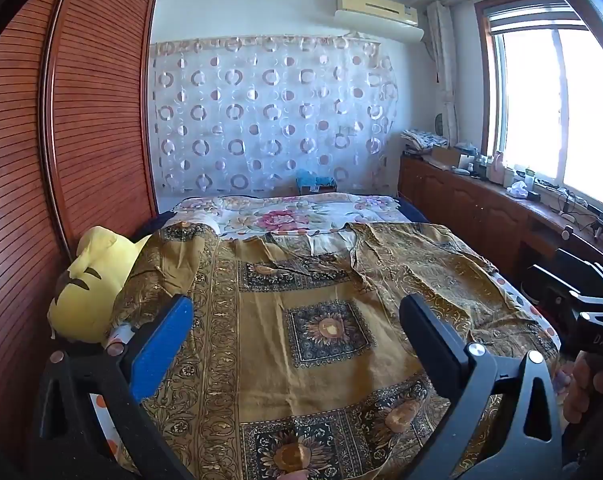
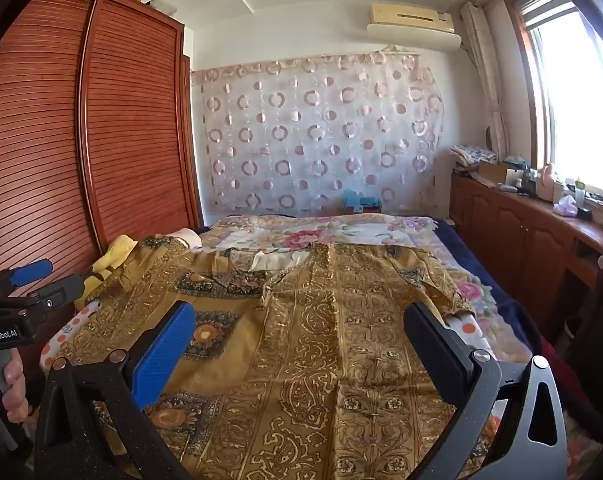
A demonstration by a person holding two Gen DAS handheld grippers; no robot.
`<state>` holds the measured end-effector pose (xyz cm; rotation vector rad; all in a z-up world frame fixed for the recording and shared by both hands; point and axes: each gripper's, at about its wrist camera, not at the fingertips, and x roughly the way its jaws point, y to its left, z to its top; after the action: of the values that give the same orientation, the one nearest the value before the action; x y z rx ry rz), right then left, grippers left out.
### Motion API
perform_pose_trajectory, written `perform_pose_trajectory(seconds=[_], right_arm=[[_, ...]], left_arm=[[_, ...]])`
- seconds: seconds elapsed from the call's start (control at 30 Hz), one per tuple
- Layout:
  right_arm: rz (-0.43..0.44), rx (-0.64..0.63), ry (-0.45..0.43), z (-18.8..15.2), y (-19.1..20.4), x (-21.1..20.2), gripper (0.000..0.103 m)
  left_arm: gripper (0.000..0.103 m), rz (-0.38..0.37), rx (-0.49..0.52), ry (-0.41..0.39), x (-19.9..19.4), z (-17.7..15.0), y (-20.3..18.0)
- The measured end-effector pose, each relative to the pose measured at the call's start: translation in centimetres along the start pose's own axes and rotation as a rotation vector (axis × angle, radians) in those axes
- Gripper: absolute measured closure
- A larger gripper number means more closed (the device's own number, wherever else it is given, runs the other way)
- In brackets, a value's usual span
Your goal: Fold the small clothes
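Here, a mustard-gold garment (image 1: 313, 292) printed with dark sunflower squares and paisley bands lies spread flat across the bed (image 2: 481, 296), its neckline toward the far floral quilt (image 1: 285, 216). The left gripper (image 1: 297, 328) hovers above the cloth with its blue pad and black pad spread wide, grasping nothing. The right gripper (image 2: 301, 340) hangs likewise over the paisley half, fingers released and parted. A yellow plush toy (image 1: 85, 284) sits at the bed's left edge beside the reddish louvred wooden wardrobe (image 1: 81, 112). A cluttered wooden counter (image 2: 541, 208) runs under the bright window (image 1: 557, 108).
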<state>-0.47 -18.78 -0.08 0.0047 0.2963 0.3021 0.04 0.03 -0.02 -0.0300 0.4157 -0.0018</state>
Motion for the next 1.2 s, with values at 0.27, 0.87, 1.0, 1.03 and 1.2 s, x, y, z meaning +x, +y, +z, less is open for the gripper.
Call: perform_pose_trajectory(seconds=[0.27,0.87,1.0,1.03,1.2], right_arm=[[-0.006,-0.012,-0.005,-0.13,0.27,-0.09,0.0],[-0.001,-0.005,-0.002,0.07,0.06,0.05,0.0],[-0.002,-0.006,-0.002,0.09,0.09,0.03,0.0],[-0.001,-0.006,-0.002,0.1,0.09,0.03,0.0],[-0.002,-0.005,-0.003,0.1,0.13,-0.03,0.0]], left_arm=[[0.0,0.001,0.0,-0.003,-0.08,-0.02,0.41],[0.0,0.006,0.005,-0.006,0.1,-0.2,0.05],[0.0,0.004,0.01,-0.013,-0.27,0.19,-0.18],[0.0,0.004,0.011,-0.014,-0.38,0.21,-0.32],[0.0,0.005,0.012,-0.014,-0.42,0.25,-0.38]])
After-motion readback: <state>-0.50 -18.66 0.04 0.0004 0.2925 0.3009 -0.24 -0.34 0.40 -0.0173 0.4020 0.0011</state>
